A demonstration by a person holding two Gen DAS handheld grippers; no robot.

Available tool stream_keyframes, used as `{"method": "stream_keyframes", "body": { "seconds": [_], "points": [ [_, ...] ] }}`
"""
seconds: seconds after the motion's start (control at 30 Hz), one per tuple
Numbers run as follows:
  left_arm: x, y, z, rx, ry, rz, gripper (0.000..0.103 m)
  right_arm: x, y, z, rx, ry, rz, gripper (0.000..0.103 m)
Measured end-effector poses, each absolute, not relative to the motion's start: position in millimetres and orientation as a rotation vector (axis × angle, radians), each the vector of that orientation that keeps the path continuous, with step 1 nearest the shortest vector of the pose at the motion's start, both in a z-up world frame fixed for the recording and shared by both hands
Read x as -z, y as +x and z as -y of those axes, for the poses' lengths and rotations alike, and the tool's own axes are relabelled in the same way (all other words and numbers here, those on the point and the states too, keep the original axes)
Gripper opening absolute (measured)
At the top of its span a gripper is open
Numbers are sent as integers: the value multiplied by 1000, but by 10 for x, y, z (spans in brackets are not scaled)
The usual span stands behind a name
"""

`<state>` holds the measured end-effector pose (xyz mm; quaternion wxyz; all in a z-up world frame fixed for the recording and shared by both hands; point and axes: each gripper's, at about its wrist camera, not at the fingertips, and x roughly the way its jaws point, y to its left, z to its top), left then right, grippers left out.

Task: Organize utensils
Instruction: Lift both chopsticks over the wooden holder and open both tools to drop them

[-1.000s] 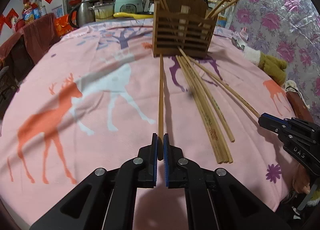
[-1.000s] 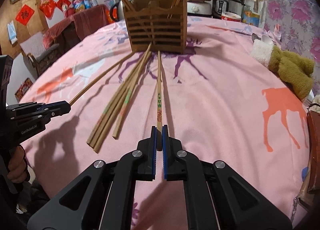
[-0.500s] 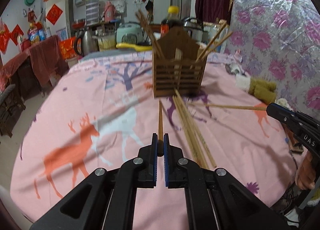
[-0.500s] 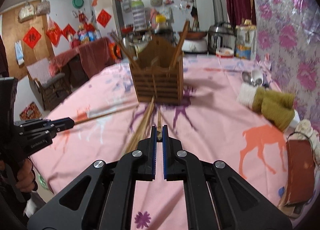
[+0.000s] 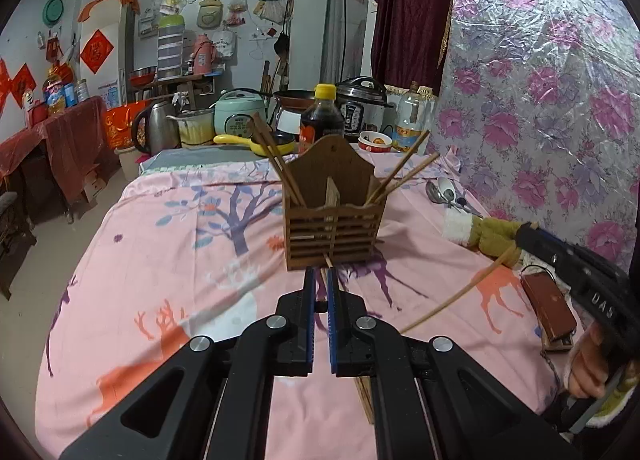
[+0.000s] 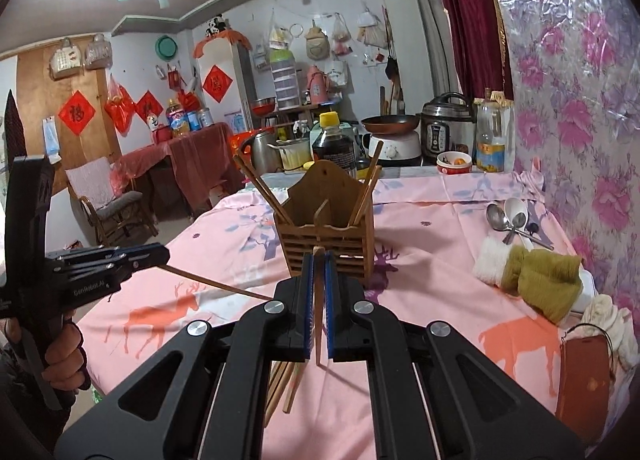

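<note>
Left wrist view: rides my left gripper (image 5: 319,292), facing 12 o'clock along its fingers, raised over the pink tablecloth (image 5: 168,244), near the wooden holder (image 5: 334,220).
Right wrist view: rides my right gripper (image 6: 319,280), also facing 12 o'clock, nearer the holder (image 6: 326,228).
Shared field: holder, tablecloth, far counter; each view catches the other gripper, at 3 o'clock (image 5: 576,272) and at 9 o'clock (image 6: 104,264).

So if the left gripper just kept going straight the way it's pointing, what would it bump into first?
Most likely the wooden utensil holder. The left gripper, jaws shut on a chopstick, points at the holder's slatted front, just beyond the chopstick's tip. Depth is hard to judge, but nothing else appears between them.
</note>
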<state>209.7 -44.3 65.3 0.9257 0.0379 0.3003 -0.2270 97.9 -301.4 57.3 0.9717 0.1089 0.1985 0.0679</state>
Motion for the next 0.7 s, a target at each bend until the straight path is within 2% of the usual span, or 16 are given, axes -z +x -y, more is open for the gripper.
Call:
{"method": "stream_keyframes", "body": {
  "seconds": [0.2, 0.33, 0.7],
  "points": [
    [-686, 2346, 531, 449, 78, -616, 6, -529, 1087, 2978, -141, 222, -415, 6],
    [-860, 2476, 587, 466, 87, -599, 6, -694, 1247, 2975, -152, 198, -397, 6],
    [-2051, 2891, 982, 536, 103, -417, 6, -1534, 1924, 3096, -122, 190, -242, 6]
  ]
}}
